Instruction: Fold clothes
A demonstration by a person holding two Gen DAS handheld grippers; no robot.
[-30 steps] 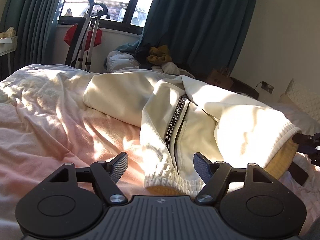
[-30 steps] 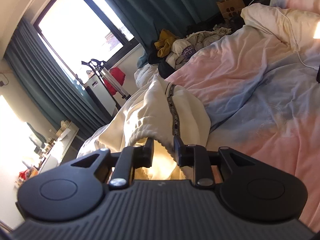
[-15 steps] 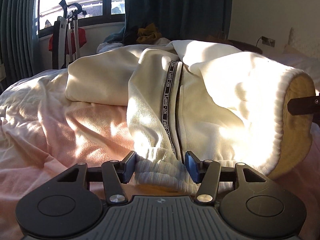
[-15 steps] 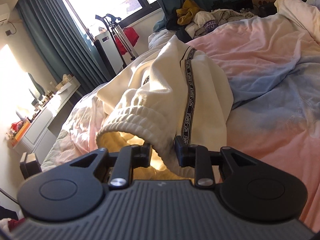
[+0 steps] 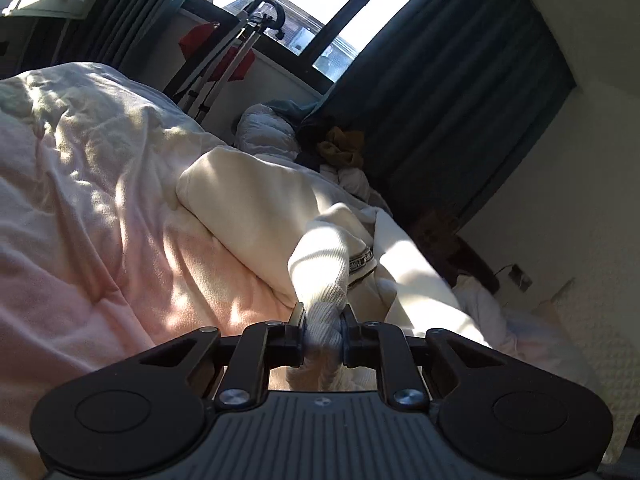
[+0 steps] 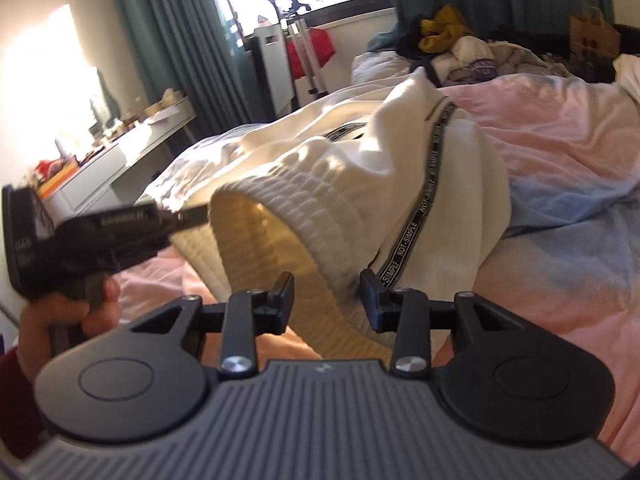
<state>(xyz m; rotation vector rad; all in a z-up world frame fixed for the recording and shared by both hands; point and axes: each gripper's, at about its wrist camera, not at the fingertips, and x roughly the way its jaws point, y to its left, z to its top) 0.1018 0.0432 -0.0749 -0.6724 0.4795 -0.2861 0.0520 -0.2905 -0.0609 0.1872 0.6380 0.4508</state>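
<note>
A cream hooded jacket (image 5: 256, 204) with a black lettered zip tape (image 6: 424, 208) lies on the pink bed. My left gripper (image 5: 322, 334) is shut on its ribbed hem, bunched between the fingers, and lifts it. In the right wrist view the left gripper (image 6: 120, 232) pulls the hem (image 6: 304, 208) up at the left. My right gripper (image 6: 326, 300) has its jaws apart around the ribbed hem edge, with a visible gap and no clamping.
The pink and blue duvet (image 6: 560, 152) covers the bed. A pile of clothes (image 6: 460, 44) and a paper bag (image 6: 592, 36) lie at the far side. A desk (image 6: 120, 148) stands at the left, a drying rack (image 5: 224, 60) by the window.
My left gripper closed on the ribbed hem and raised it. My right gripper opened from its pinch on the hem and now stands with the jaws apart.
</note>
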